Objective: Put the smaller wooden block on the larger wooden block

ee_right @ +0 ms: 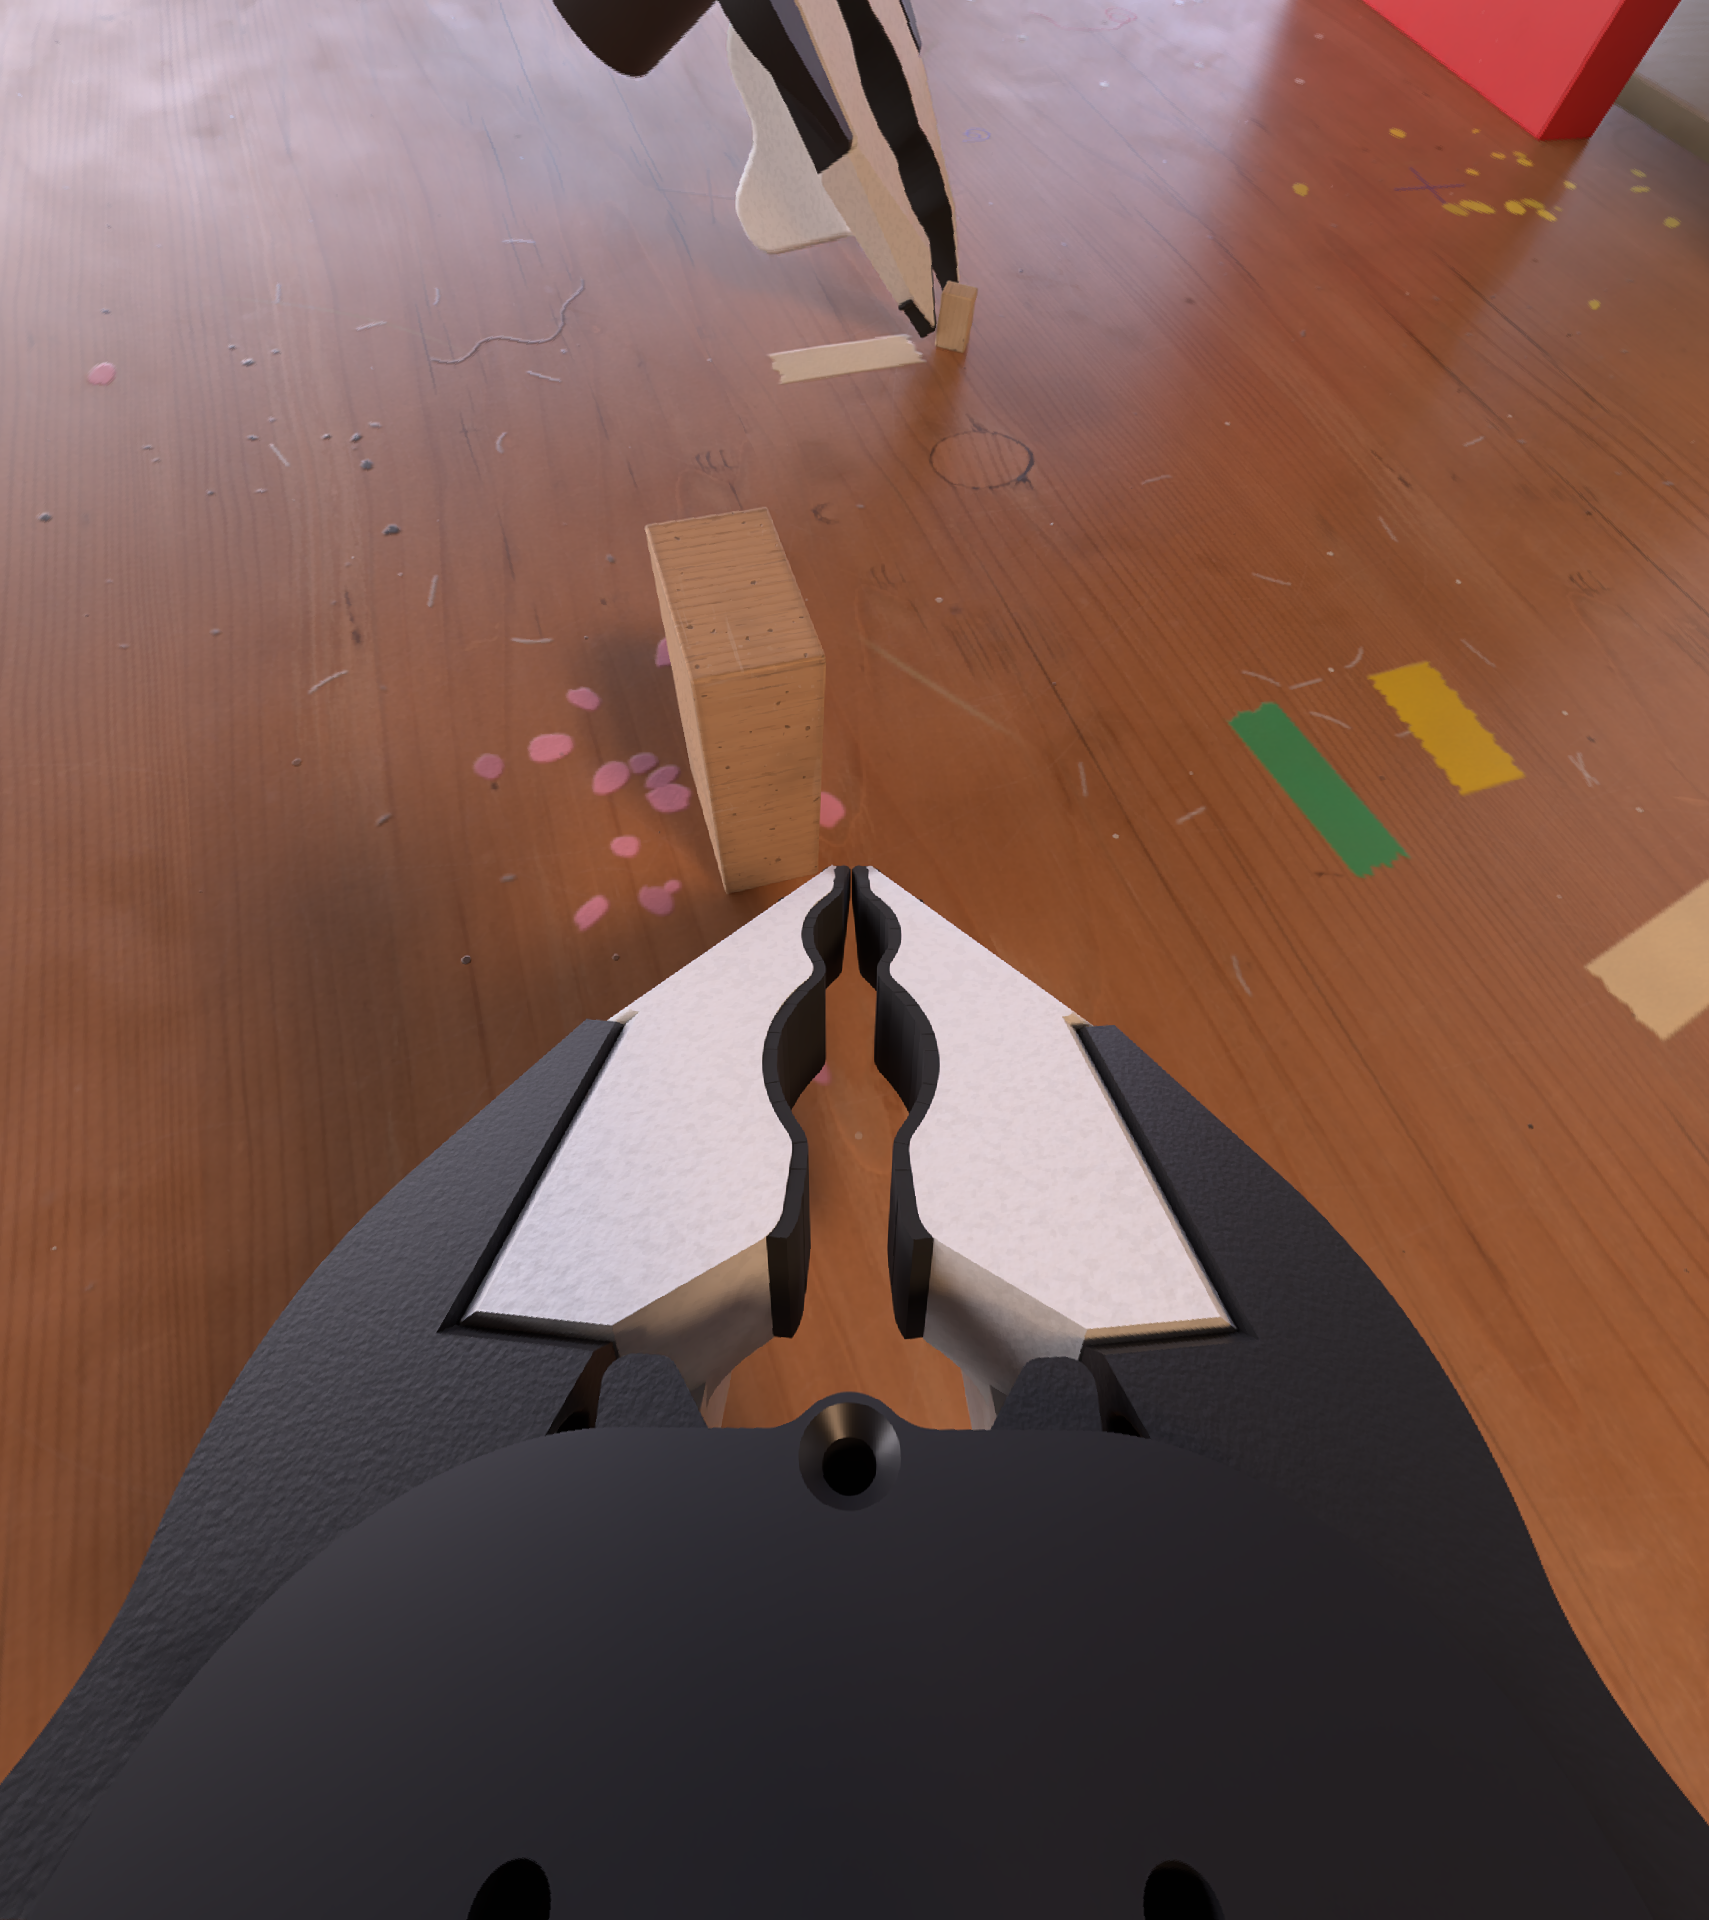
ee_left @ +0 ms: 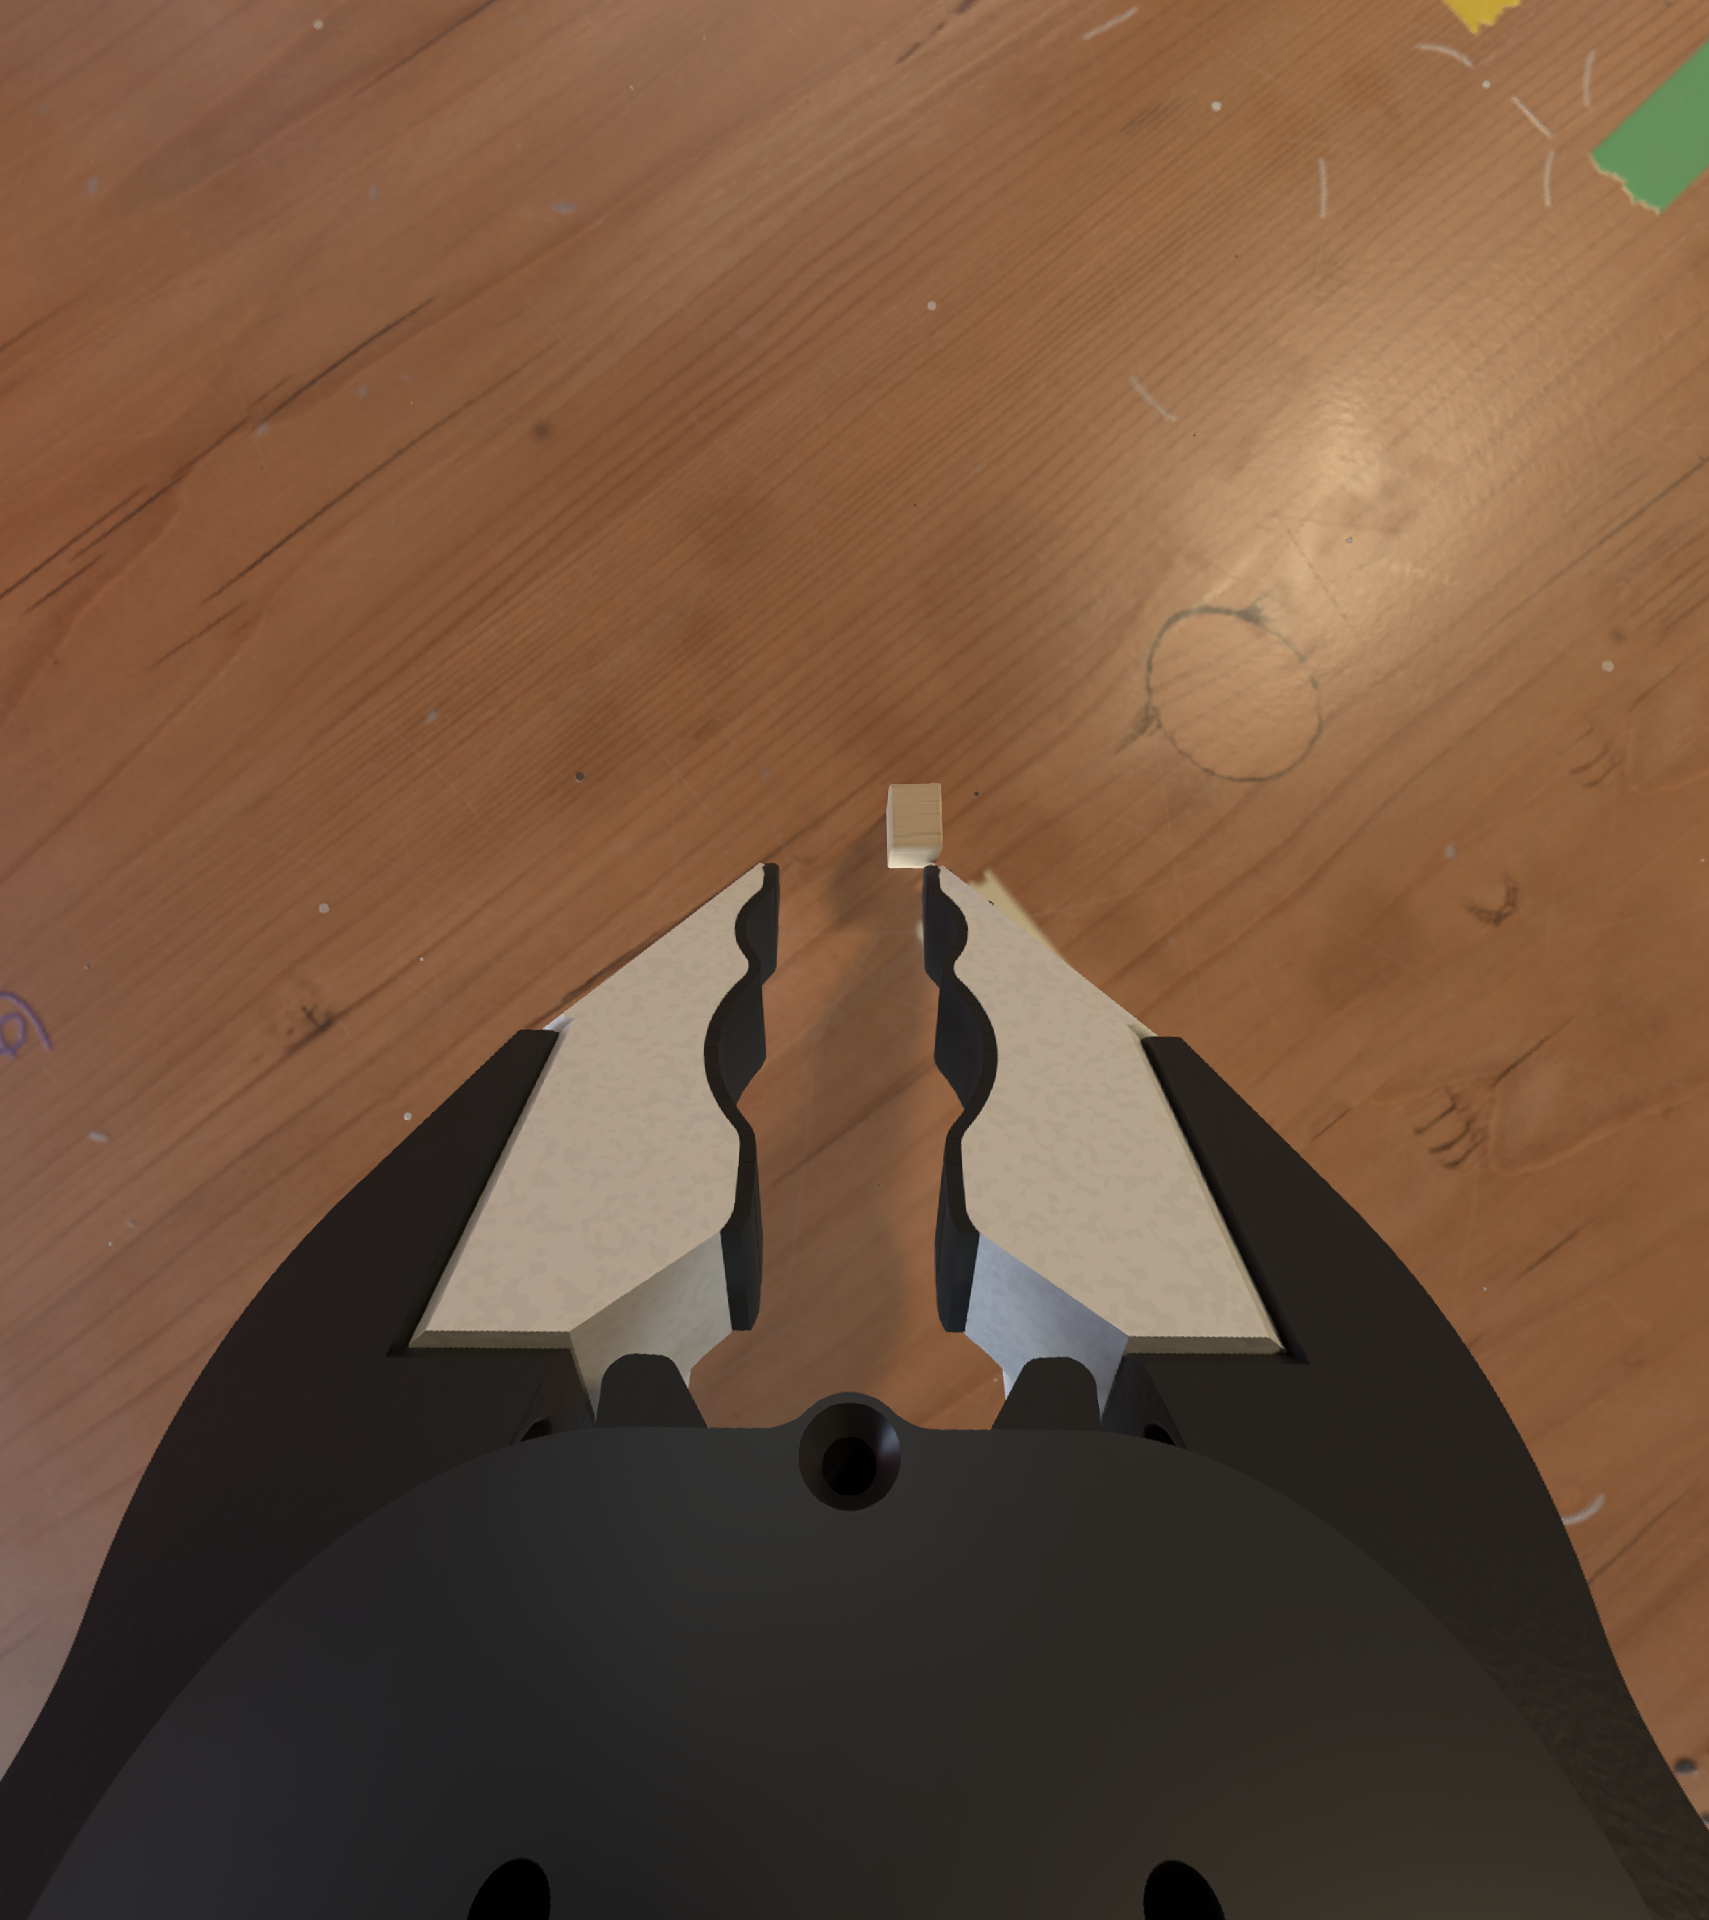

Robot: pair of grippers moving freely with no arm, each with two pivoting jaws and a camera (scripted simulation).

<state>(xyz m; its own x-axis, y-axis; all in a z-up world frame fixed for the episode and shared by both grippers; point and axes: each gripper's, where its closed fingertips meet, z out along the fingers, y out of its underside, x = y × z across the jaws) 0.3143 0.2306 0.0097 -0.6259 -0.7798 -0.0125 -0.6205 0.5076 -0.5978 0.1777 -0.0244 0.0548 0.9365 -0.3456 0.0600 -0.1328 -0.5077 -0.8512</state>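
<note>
The smaller wooden block (ee_left: pixel 913 825) is a pale cube on the wooden table, just beyond my left gripper's right fingertip. My left gripper (ee_left: pixel 850 875) is open and empty, tips close above the table. In the right wrist view the same small block (ee_right: pixel 956 316) stands far off, beside the left gripper's lowered fingertips (ee_right: pixel 917 312). The larger wooden block (ee_right: pixel 746 696) stands upright on end, just ahead and slightly left of my right gripper (ee_right: pixel 848 875), which is shut and empty.
A red box (ee_right: pixel 1525 52) stands at the far right. Flat tape strips lie on the table: green (ee_right: pixel 1315 790), yellow (ee_right: pixel 1444 727), tan (ee_right: pixel 1683 956), pale (ee_right: pixel 845 358). Green tape (ee_left: pixel 1707 99) shows in the left wrist view. Paint spots and scratches mark the wood.
</note>
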